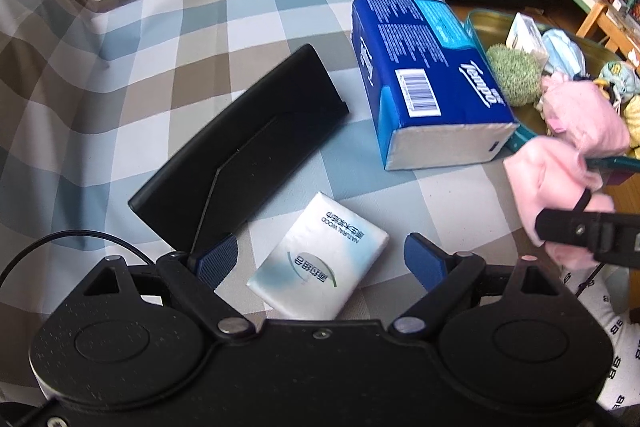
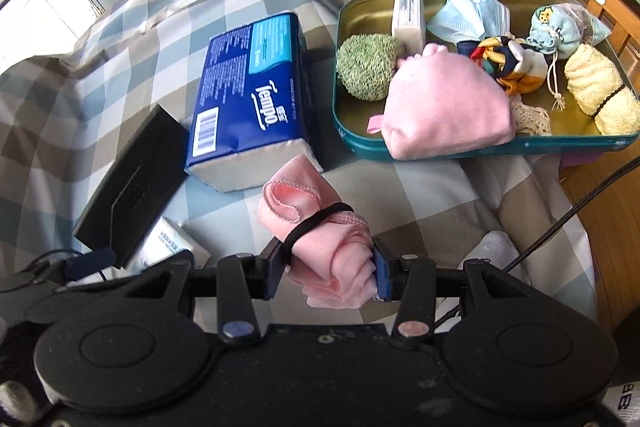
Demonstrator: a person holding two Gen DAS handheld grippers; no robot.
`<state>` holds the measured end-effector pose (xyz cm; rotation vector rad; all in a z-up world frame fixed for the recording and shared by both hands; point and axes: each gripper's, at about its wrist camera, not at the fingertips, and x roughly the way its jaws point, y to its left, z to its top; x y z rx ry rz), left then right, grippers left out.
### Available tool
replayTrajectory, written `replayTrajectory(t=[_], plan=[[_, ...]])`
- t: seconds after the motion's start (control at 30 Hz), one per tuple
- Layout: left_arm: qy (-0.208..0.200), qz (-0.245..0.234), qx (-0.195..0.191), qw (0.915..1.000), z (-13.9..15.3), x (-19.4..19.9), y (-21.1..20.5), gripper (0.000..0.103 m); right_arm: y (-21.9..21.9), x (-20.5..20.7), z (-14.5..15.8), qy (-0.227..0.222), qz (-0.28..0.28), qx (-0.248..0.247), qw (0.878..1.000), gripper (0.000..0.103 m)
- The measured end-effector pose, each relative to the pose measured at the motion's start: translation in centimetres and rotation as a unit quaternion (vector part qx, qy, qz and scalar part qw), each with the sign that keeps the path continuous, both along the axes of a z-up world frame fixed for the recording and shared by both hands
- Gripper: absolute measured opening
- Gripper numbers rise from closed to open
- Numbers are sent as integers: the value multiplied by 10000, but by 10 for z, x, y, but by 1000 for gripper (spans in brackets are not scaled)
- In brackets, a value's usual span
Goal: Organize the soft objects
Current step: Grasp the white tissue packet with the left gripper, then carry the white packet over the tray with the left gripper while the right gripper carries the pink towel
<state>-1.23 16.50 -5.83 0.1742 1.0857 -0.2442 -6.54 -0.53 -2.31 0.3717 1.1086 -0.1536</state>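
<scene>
Two hand-held grippers: both tip steeply down over a checked cloth (image 1: 240, 7).
Right hand-held gripper (image 2: 326, 273): clenched on a rolled pink cloth (image 2: 320, 243); blue pads press it from both sides.
Pink roll: bound by a black elastic band (image 2: 316, 223), lifted clear of the checked cloth, its free end pointing toward the tissue pack.
Left hand-held gripper (image 1: 320, 263): released, jaws spread wide, one pad on either side of a small white tissue packet (image 1: 320, 259), no contact visible.
White packet: flat on the checked cloth, just beside a black case (image 1: 240, 151).
Blue Tempo tissue pack (image 2: 248, 95): lies between the black case and a teal tin tray (image 2: 480, 147).
Tray contents: pink pouch (image 2: 444, 107) overhanging the front rim, green scrubber ball (image 2: 366, 67), blue face mask (image 2: 468, 15), yellow sponge (image 2: 600, 87).
</scene>
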Motion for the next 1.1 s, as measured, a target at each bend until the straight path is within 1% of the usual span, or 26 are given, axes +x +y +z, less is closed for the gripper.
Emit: replayTrajectory(t=[0.13, 0.23, 0.33, 0.37, 0.4, 0.43, 0.5, 0.6, 0.73, 0.93, 1.1], plan=[[259, -25, 9, 9997, -11, 5, -10, 87, 1, -1, 8, -102, 53, 75, 9999, 44], [248, -38, 359, 9990, -18, 7, -21, 87, 1, -2, 12, -157, 55, 117, 9998, 44], [240, -51, 550, 9982, -22, 9, -26, 86, 1, -2, 15, -196, 62, 166, 9997, 44], [245, -53, 582, 9980, -23, 9, -27, 80, 1, -2, 15, -210, 61, 186, 9996, 44], [271, -65, 599, 9978, -24, 9, -28, 67, 0, -2, 15, -220, 57, 198, 9995, 44], [324, -84, 519, 9981, -24, 10, -27, 63, 0, -3, 16, -230, 45, 210, 9995, 44], [330, -54, 427, 9985, -23, 10, -25, 59, -2, -3, 16, -244, 18, 238, 9994, 44], [323, -27, 357, 9988, -23, 9, -23, 55, -4, -4, 18, -271, -21, 272, 9993, 44], [252, 24, 377, 9990, -20, 6, -24, 54, -6, -5, 21, -326, -68, 313, 9990, 44], [206, 137, 120, 9996, -7, 2, -20, 54, -10, -7, 30, -454, -132, 399, 9981, 44], [56, 223, -69, 9997, 14, 3, -15, 54, -19, -9, 41, -611, -278, 470, 9966, 44]])
